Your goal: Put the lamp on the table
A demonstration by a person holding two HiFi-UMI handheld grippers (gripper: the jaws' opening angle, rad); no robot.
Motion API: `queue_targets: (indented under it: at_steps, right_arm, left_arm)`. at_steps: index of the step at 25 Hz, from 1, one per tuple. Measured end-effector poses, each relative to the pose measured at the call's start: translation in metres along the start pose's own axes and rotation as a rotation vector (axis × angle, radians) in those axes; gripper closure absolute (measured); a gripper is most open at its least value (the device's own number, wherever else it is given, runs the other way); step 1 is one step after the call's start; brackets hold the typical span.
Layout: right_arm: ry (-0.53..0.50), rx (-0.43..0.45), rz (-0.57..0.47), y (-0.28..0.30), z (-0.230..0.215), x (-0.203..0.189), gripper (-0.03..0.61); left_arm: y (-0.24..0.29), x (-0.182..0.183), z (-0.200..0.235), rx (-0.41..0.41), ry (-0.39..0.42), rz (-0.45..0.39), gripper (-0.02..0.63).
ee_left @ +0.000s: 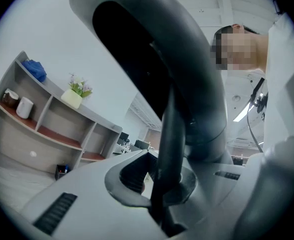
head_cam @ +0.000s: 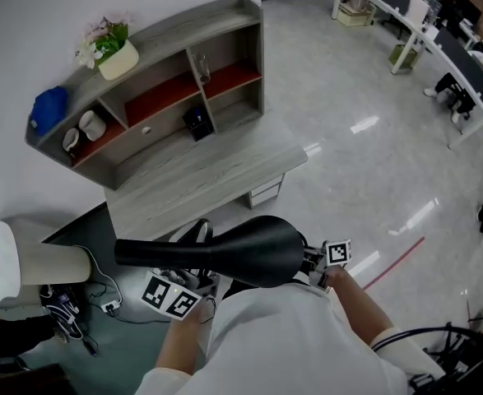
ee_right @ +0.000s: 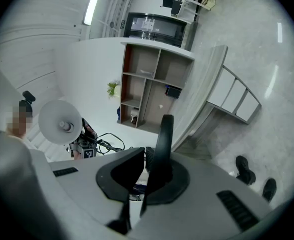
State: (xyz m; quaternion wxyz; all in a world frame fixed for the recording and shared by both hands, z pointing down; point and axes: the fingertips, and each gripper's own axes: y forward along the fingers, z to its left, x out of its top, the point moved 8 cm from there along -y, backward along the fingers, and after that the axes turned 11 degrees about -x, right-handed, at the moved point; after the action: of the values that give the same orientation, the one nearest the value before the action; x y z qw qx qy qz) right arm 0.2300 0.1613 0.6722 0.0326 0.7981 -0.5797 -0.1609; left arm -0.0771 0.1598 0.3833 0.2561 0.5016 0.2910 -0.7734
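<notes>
I hold a black lamp [head_cam: 249,249] level in front of me, its wide dark shade to the right and its thin stem [head_cam: 142,251] pointing left. My left gripper [head_cam: 175,293] is under the stem. In the left gripper view the left gripper [ee_left: 162,184] is shut on the dark stem [ee_left: 169,134], with the shade [ee_left: 152,49] looming above. My right gripper [head_cam: 327,257] is at the shade's right end. In the right gripper view the right gripper [ee_right: 154,169] is shut on a thin black edge [ee_right: 165,139] of the lamp. The grey wooden table [head_cam: 200,175] stands ahead, apart from the lamp.
A shelf unit [head_cam: 167,72] on the table's back holds a flower pot [head_cam: 113,52], a blue object [head_cam: 49,108], cups and a small dark box. A white lamp [head_cam: 11,266] and cables [head_cam: 101,299] are at the left. Drawers [head_cam: 266,192] hang under the table. Office desks [head_cam: 438,31] stand far right.
</notes>
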Motion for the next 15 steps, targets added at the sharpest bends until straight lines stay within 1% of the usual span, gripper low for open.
queue_targets:
  at_steps: [3, 7, 15]
  right_arm:
    - [-0.021, 0.029, -0.028, 0.017, 0.007, 0.019, 0.558]
    - [-0.02, 0.021, -0.069, 0.045, 0.012, 0.039, 0.558]
    - [0.003, -0.008, -0.137, 0.095, 0.015, 0.061, 0.558]
  left_arm:
    - [0.008, 0.009, 0.025, -0.033, -0.004, -0.006, 0.606]
    - [0.019, 0.021, 0.06, -0.081, -0.009, -0.001, 0.606]
    - [0.035, 0.04, 0.124, -0.156, -0.015, 0.023, 0.606]
